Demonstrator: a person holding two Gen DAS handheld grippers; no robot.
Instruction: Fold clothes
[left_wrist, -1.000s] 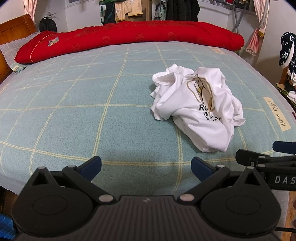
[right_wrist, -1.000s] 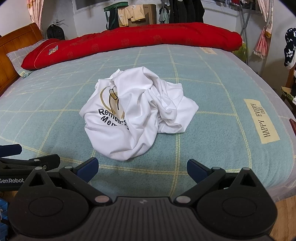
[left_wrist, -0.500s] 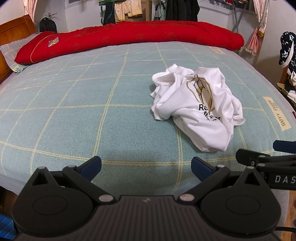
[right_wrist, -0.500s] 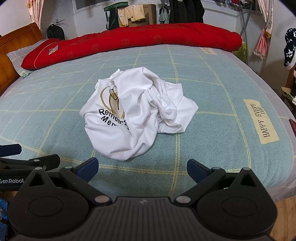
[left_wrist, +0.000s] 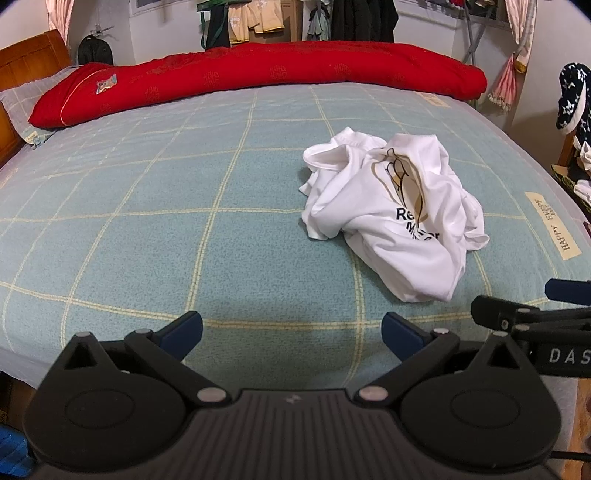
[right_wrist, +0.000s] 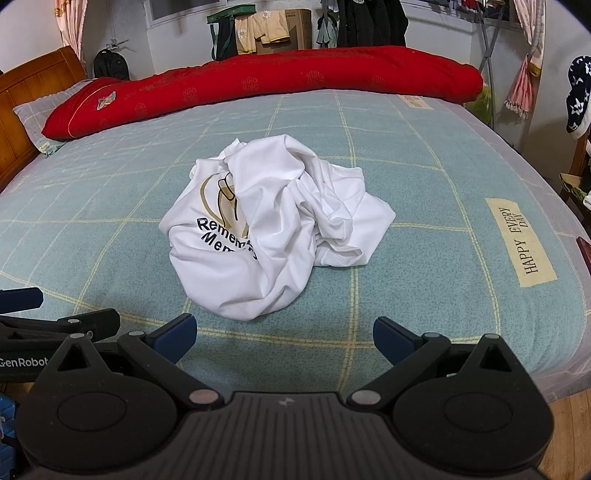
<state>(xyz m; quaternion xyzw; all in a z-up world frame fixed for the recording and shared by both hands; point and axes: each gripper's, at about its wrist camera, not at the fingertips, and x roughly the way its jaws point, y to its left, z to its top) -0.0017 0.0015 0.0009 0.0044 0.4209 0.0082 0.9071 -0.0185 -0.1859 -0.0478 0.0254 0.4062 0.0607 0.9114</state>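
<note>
On the blue-green checked bedspread, a crumpled white T-shirt is lying in a heap near the foot edge, unfolded. Its print is showing a gold emblem and dark lettering, partly hidden in the folds: "Remem…" over "Mem…" in the right wrist view. A cream label sewn on the bedspread is reading "HAPPY EVERY DAY". A red quilt is lying rolled along the far side.

The left gripper is hovering over the bed's near edge, jaws spread wide, holding nothing, the shirt ahead and to its right. The right gripper is hovering likewise, jaws wide apart and empty, the shirt just ahead. Its body is reading "DAS…" in the left view; the left gripper's body is reading "GenRobot".
</note>
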